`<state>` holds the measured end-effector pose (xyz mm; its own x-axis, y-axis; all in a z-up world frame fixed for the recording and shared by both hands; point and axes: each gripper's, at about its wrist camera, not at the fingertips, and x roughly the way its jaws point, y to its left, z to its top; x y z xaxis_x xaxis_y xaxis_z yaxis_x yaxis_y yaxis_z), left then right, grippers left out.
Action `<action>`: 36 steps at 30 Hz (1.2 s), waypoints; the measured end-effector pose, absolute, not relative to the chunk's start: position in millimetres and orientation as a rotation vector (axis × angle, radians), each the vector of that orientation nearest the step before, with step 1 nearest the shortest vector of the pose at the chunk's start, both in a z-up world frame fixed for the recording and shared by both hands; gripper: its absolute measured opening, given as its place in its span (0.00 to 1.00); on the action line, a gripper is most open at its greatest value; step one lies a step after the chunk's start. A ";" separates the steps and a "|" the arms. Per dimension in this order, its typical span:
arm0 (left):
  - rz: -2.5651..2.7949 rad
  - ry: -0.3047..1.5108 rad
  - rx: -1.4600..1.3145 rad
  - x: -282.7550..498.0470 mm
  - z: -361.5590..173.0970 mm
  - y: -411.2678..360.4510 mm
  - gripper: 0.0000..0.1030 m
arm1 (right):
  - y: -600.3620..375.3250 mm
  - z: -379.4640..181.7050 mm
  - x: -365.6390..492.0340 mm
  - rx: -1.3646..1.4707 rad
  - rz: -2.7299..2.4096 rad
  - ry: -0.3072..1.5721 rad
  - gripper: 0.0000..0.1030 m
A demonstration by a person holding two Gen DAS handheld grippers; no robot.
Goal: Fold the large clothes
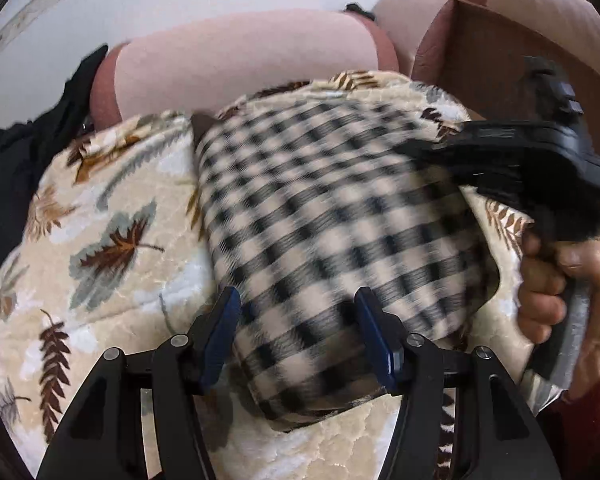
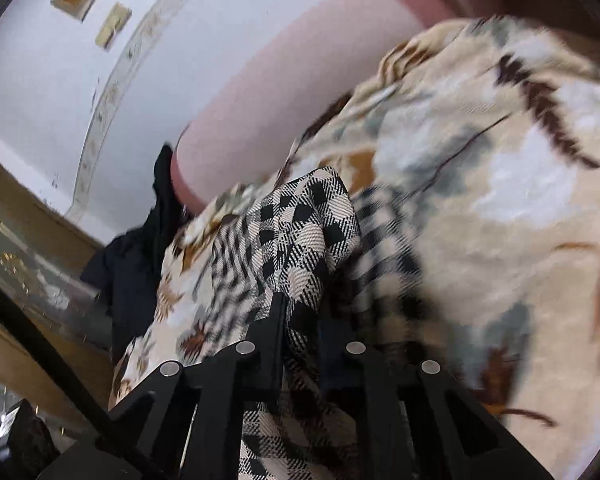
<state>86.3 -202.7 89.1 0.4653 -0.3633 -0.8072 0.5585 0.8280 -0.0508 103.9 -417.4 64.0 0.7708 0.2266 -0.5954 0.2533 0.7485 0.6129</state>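
A black-and-beige checked garment (image 1: 320, 208) lies folded on a leaf-patterned blanket (image 1: 112, 208). My left gripper (image 1: 298, 324) stands open low over the garment's near edge, its blue pads (image 1: 220, 320) apart with checked cloth lying between and under them. From the right, my right gripper (image 1: 424, 154) reaches onto the garment's far right side, held by a hand (image 1: 556, 292) in a red sleeve. In the right wrist view my right gripper (image 2: 300, 312) is shut on a bunched fold of the checked garment (image 2: 300, 232), lifted off the blanket (image 2: 500, 200).
Pink and beige sofa cushions (image 1: 240, 60) rise behind the blanket. A black garment (image 1: 24, 160) is heaped at the left end of the sofa. A brown cardboard-like panel (image 1: 484, 64) stands at the back right. A white wall (image 2: 60, 80) lies beyond.
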 end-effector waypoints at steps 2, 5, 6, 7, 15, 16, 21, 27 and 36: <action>-0.574 0.982 0.222 90.3 73.0 -204.0 0.57 | -428.9 60.1 95.4 0.736 -0.066 0.716 0.13; -0.558 1.026 0.233 89.5 53.3 -205.4 0.57 | -435.7 39.1 97.0 0.737 -0.085 0.789 0.14; -0.553 1.030 0.237 88.7 49.8 -205.2 0.57 | -435.4 33.3 97.4 0.725 -0.088 0.809 0.17; -0.550 1.036 0.237 88.2 46.6 -204.4 0.57 | -433.3 29.9 98.8 0.693 -0.108 0.832 0.22; -0.599 1.065 0.123 78.4 66.5 -182.7 0.54 | -432.0 75.5 60.0 0.600 -0.122 0.746 0.37; -0.603 1.048 0.111 73.2 72.9 -179.1 0.54 | -427.8 76.3 55.4 0.588 -0.100 0.766 0.38; -0.560 0.970 0.101 63.8 87.5 -166.0 0.54 | -389.5 51.8 38.9 0.456 -0.056 0.940 0.46; -0.502 1.026 0.222 72.3 66.1 -172.4 0.53 | -373.3 30.2 20.7 0.464 -0.005 1.051 0.16; -0.442 1.012 0.356 57.1 48.4 -182.2 0.50 | -380.4 34.1 -1.7 0.255 -0.337 1.079 0.07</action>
<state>57.1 -182.2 48.4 0.4555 -0.1884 -0.8701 0.5101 0.8562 0.0817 -1.7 -380.4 34.1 0.4294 -0.1440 -0.8916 0.3893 0.9203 0.0388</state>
